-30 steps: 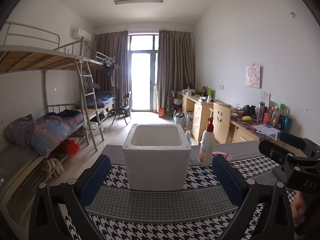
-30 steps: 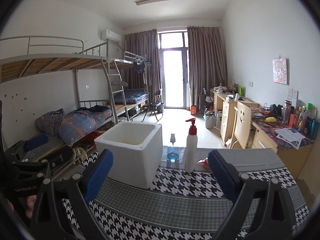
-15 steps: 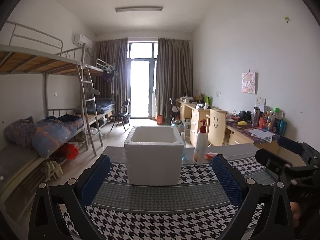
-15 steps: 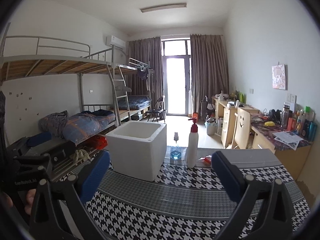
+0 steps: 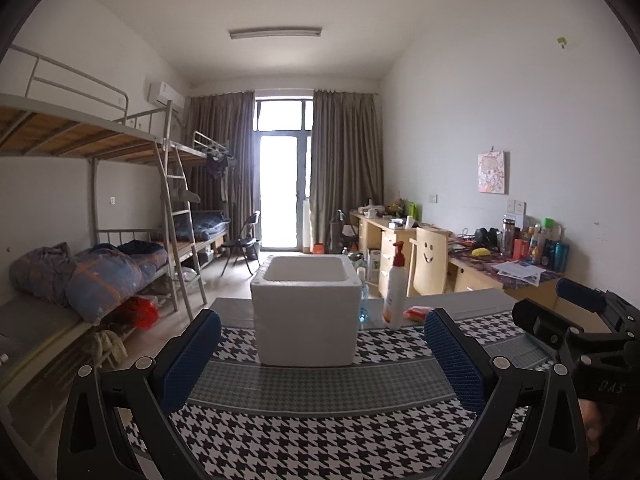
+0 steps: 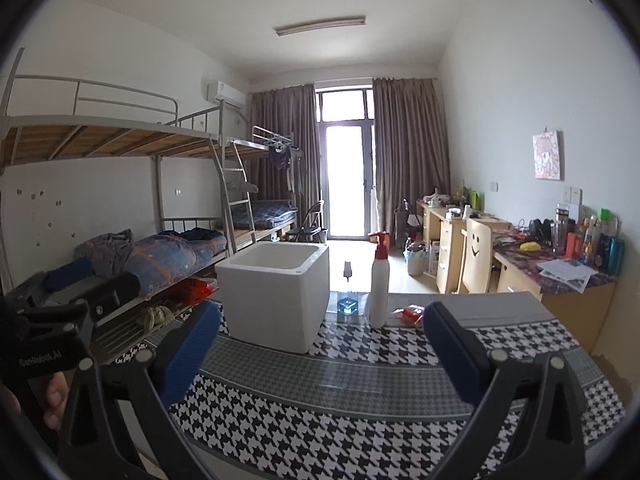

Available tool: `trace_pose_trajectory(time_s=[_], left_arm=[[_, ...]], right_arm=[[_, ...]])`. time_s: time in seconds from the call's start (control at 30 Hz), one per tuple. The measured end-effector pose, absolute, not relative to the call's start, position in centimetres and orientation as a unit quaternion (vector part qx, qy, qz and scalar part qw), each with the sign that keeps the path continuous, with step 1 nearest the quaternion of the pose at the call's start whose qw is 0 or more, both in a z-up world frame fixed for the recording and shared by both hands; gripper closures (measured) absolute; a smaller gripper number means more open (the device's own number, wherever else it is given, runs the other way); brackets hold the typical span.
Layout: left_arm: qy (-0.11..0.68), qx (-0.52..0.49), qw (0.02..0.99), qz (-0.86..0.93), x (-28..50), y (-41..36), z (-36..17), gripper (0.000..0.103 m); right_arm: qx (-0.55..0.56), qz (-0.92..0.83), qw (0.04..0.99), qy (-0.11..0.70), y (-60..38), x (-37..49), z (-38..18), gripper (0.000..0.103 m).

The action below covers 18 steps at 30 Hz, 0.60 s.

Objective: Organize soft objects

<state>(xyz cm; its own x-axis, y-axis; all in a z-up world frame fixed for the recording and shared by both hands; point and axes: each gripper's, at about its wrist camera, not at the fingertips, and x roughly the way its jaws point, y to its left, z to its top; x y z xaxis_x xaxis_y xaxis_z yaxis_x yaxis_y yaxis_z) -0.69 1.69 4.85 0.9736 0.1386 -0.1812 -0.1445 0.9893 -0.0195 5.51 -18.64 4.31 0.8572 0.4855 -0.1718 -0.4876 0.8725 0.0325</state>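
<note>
A white foam box (image 5: 306,318) (image 6: 276,294) stands open-topped on the houndstooth table (image 5: 320,436) (image 6: 340,420). A small red soft packet (image 5: 416,313) (image 6: 408,314) lies at the table's far edge, right of a white pump bottle (image 5: 394,294) (image 6: 379,286). My left gripper (image 5: 322,358) is open and empty, held above the table in front of the box. My right gripper (image 6: 320,356) is open and empty, to the right of the box. The right gripper's body shows at the left wrist view's right edge (image 5: 576,336). The box's inside is hidden.
A small blue glass bottle (image 6: 347,300) stands between box and pump bottle. Bunk beds with bedding (image 5: 92,276) line the left wall. Desks, a smiley-face chair (image 5: 432,260) and cluttered shelves line the right wall.
Both grippers have drawn back and risen from the table; the foam box and bottles look smaller and farther. Jaws stay open and empty.
</note>
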Motion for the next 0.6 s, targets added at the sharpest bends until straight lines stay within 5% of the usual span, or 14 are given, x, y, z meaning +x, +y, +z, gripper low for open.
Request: trace_pose_trajectory(time_s=[0.6], left_arm=[[0.105, -0.029, 0.992, 0.056, -0.9, 2.1, 2.7, 0.001]], right_arm=[[-0.007, 0.229, 0.970, 0.082, -19.1, 4.0, 1.7, 0.001]])
